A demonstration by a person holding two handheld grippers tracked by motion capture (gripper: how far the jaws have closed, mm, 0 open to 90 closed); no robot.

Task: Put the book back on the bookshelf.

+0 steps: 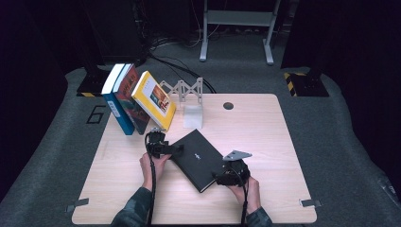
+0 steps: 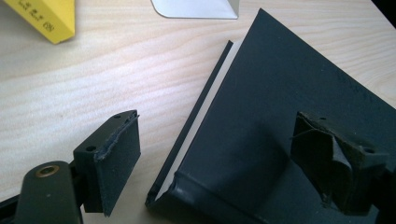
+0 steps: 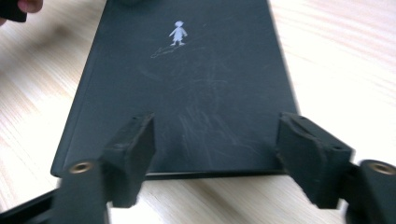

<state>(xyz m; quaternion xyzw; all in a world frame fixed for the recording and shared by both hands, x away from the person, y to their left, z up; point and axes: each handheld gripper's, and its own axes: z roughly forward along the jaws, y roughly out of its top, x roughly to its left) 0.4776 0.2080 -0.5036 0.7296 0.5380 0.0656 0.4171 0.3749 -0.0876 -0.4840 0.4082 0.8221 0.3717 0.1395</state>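
Both tools flanking black book

One camera looks down from above the worktop; two ride close and low, sharing the black book.

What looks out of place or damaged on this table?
The black book lies flat and askew on the table, while three other books lean by the white bookend. Its near corner looks dented. The pad on the left hand-held gripper is frayed and peeling.
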